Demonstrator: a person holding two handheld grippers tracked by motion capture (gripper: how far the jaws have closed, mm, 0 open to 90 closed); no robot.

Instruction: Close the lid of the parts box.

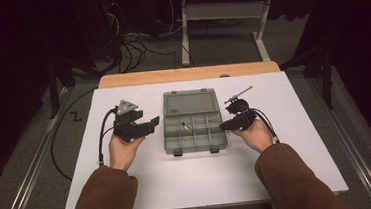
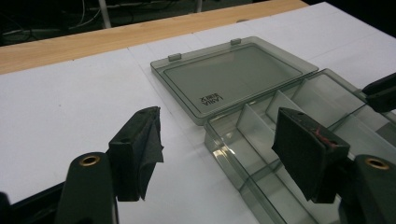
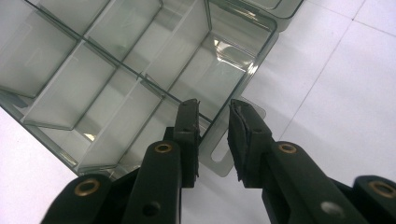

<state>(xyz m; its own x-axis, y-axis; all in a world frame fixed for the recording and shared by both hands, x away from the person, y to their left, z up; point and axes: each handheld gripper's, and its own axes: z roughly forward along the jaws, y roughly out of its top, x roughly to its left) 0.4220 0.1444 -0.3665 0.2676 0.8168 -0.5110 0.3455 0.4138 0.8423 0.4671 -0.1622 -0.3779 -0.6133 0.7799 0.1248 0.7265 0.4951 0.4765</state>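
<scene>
A clear grey compartment box [image 1: 195, 140] lies open mid-table, its lid [image 1: 189, 102] folded flat behind it. A small dark part [image 1: 187, 128] rests in one middle compartment. My left gripper [image 1: 150, 126] hovers just left of the box, open. In the left gripper view its jaws [image 2: 219, 140] stand wide apart with nothing between them, and the right jaw hangs over the box's near-left compartments [image 2: 254, 135]. My right gripper [image 1: 224, 126] sits at the box's right edge. Its jaws [image 3: 214, 112] stand a narrow gap apart, with the box's latch tab [image 3: 218, 156] in the gap and no pad pressing on it.
A thin metal tool [image 1: 238, 95] lies on the white mat [image 1: 199, 178] behind my right gripper. A wooden strip [image 1: 186, 74] borders the mat's far side. A tip of the right gripper [image 2: 380, 91] enters the left gripper view at the right edge.
</scene>
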